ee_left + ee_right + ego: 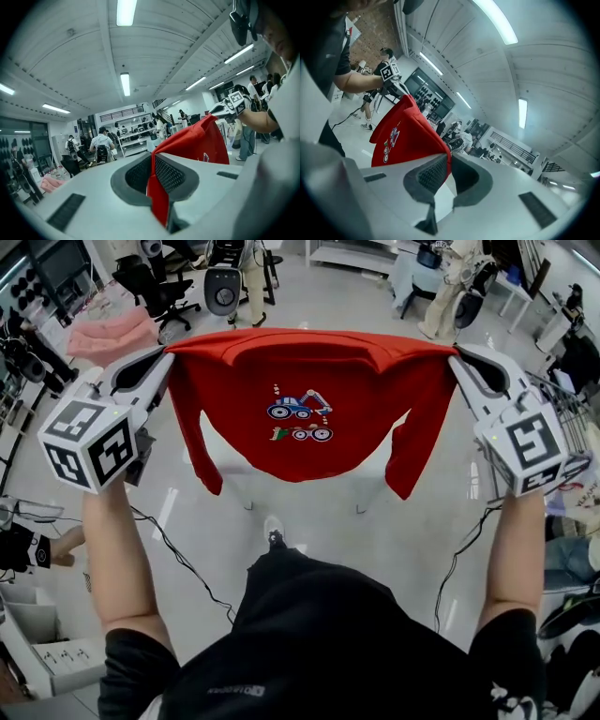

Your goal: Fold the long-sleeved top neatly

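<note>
A red long-sleeved top (pixel 305 404) with a blue digger print hangs in the air, stretched flat between my two grippers at chest height. My left gripper (pixel 167 358) is shut on its left shoulder, my right gripper (pixel 454 358) on its right shoulder. Both sleeves dangle below the body. In the left gripper view the red cloth (pixel 187 143) runs out from between the dark pads (pixel 168 174). The right gripper view shows the top (pixel 405 136) pinched the same way, with the pads (pixel 433 174) closed on its edge.
Below the top lies glossy white floor (pixel 328 512) with cables (pixel 178 559) trailing across it. A pink garment (pixel 111 336) lies on a surface at the back left. Office chairs (pixel 159 287), shelves and several people stand around the room's far side.
</note>
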